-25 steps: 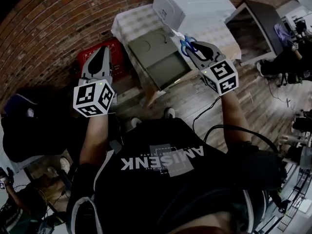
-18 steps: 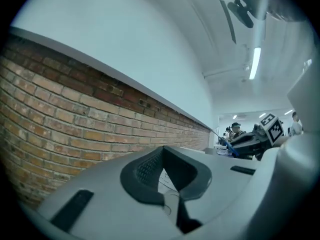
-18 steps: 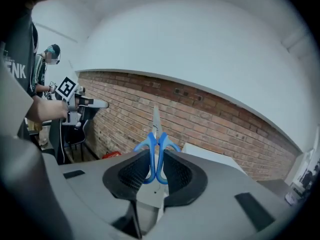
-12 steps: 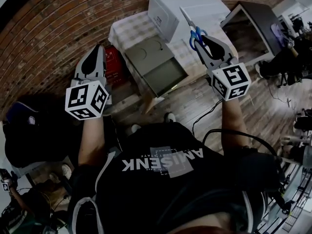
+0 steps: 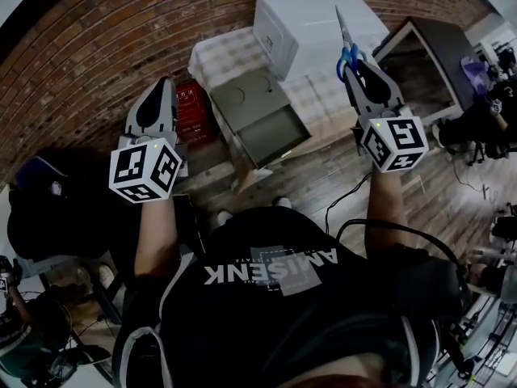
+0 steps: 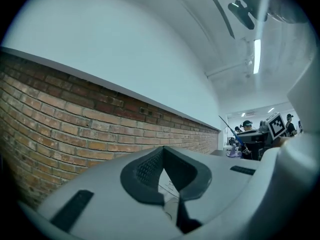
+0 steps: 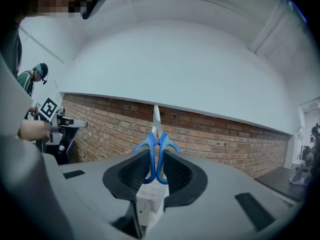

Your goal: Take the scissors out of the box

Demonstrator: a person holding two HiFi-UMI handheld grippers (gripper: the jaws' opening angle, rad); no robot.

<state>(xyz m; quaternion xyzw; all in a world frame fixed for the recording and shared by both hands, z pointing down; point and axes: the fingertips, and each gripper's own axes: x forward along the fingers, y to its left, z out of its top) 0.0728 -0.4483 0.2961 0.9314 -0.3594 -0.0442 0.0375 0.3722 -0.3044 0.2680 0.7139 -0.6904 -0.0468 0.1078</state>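
Up at the far right, above the surface (image 5: 222, 51), my right hand-held gripper (image 5: 355, 65) is pinching the scissors (image 5: 346, 35) by their blue handle loops. The closed blades stand out long beyond the pads (image 7: 129, 173). The scissors are already well clear of the open grey box (image 5: 258, 111), which sits lower and to the left. My left hand-held gripper (image 5: 160, 87) hangs at the left near a red crate (image 5: 192, 107), jaws pressed together on nothing.

My worry is the hold itself: the smooth, rounded loops are all I have, so a quick turn of the wrist could let the blades pivot or the loops slide out. If the pinch eases, the scissors would fall onto the surface or the floor. Swinging right would also aim the tip at the people seated there.
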